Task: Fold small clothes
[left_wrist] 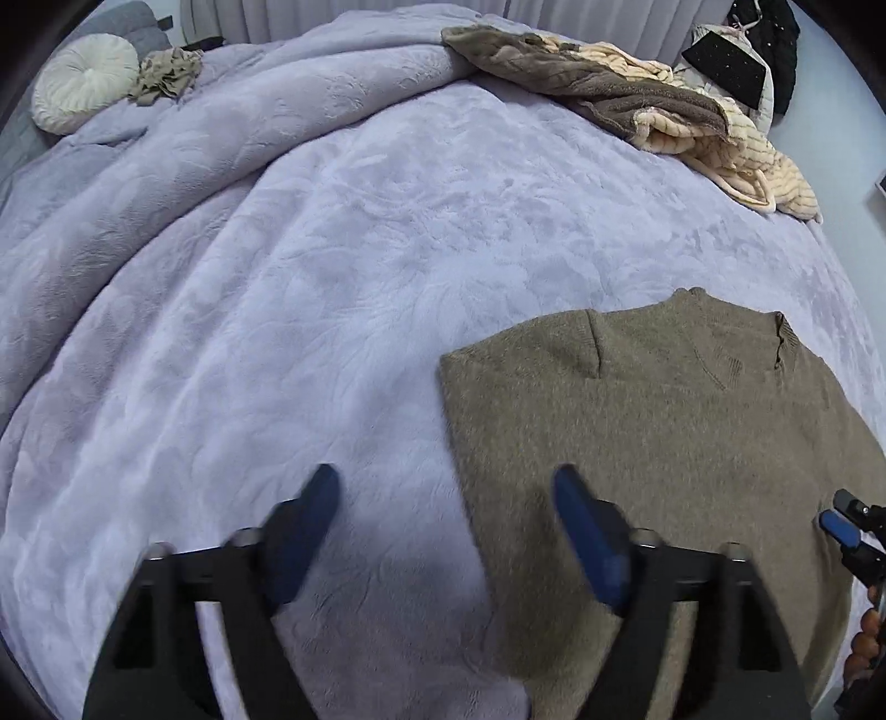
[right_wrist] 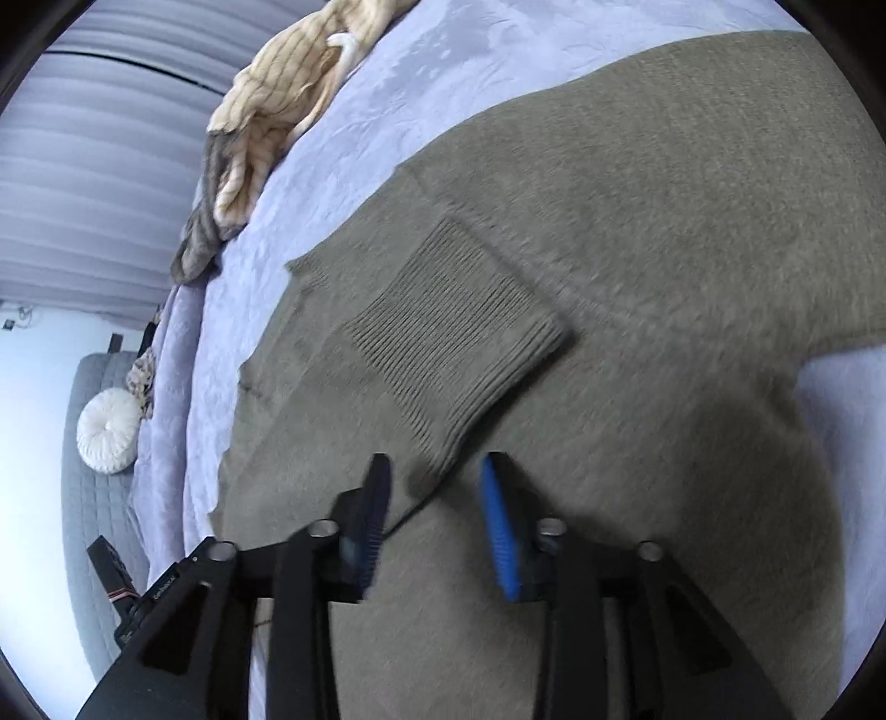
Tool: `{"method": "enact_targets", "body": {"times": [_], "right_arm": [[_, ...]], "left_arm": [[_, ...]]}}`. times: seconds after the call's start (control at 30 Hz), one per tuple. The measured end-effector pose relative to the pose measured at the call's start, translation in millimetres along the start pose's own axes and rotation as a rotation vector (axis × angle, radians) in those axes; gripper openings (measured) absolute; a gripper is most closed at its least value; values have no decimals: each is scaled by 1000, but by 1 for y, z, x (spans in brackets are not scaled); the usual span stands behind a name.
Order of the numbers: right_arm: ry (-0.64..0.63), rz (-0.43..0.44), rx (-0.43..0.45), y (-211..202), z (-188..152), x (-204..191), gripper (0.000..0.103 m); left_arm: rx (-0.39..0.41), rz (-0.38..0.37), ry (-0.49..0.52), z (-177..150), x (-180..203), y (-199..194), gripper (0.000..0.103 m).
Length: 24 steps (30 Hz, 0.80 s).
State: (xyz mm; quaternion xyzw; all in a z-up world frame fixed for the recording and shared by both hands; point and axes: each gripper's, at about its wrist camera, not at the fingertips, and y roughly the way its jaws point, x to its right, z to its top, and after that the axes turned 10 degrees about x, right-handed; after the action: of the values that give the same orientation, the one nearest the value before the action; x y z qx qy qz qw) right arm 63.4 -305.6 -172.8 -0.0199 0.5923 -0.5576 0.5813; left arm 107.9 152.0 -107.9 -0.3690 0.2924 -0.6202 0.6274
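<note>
An olive-brown knit sweater lies flat on the lilac bed cover, partly folded with a straight left edge. My left gripper is open and empty, its jaws straddling that left edge from above. My right gripper is open and empty just above the sweater, close to the ribbed cuff of a sleeve folded across the body. The right gripper also shows at the right edge of the left wrist view.
A heap of brown and cream fleece clothes lies at the far right of the bed. A round white cushion and a small beige garment sit at the far left. Dark clothes hang beyond the bed.
</note>
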Motion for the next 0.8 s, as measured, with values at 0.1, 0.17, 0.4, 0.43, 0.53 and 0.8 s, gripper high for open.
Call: {"method": "enact_targets", "body": {"times": [0.1, 0.17, 0.4, 0.43, 0.53, 0.8], "right_arm": [[-8, 45, -49, 1, -17, -10, 44], [-11, 58, -79, 6, -28, -14, 44], [22, 73, -89, 17, -39, -17, 44], [17, 72, -90, 18, -39, -18, 44], [23, 72, -87, 21, -36, -19, 44], [44, 86, -36, 24, -14, -25, 6]], "left_arm": [[22, 3, 17, -18, 0, -22, 91], [9, -12, 25, -34, 1, -31, 91], [-95, -9, 85, -81, 17, -18, 91], [-91, 6, 81, -82, 20, -14, 91], [-71, 77, 65, -79, 23, -3, 91], [35, 157, 23, -71, 7, -25, 91]]}}
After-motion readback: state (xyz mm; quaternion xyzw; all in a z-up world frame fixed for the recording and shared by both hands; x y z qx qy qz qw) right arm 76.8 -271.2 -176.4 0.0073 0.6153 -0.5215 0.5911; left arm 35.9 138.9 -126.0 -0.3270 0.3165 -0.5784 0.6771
